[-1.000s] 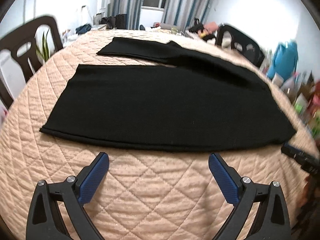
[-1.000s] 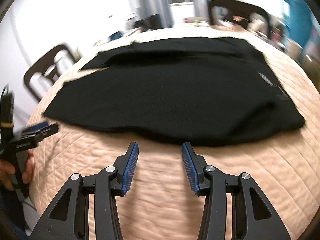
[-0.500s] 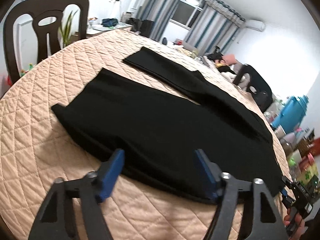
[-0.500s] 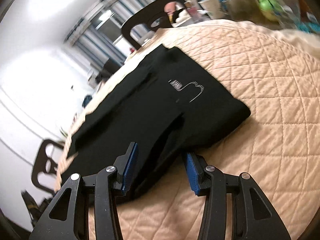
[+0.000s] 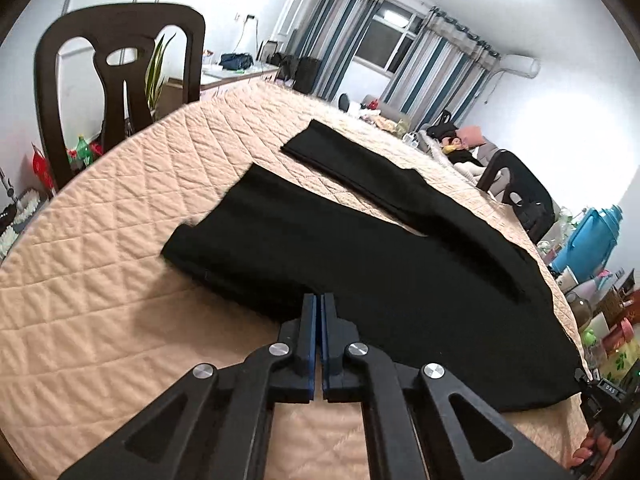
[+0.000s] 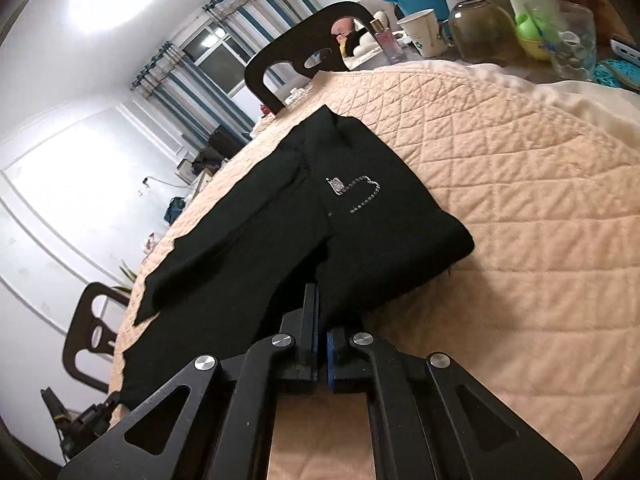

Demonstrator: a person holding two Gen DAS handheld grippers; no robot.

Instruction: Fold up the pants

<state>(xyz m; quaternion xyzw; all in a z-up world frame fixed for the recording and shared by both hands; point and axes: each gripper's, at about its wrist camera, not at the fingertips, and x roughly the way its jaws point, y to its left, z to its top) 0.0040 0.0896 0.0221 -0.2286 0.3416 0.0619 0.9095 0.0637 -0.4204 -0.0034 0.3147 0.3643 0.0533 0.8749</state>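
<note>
Pants [image 5: 360, 264] are lying flat near the tabletop's [image 5: 120, 280] near edge, both grippers' fingers pinching the near hem: left gripper [image 5: 319, 304], right gripper [image 6: 318, 300]. Probably lifting over next, evenly.

The quilted tabletop [image 5: 100, 280] lies bare on the near side and beyond the pants [image 5: 360, 260], giving clear passage. Obstacles: a dark chair [image 5: 116, 80] at one edge, another chair [image 6: 304, 56] at the far edge, and crowded cups and jars [image 6: 480, 32] along the side.
</note>
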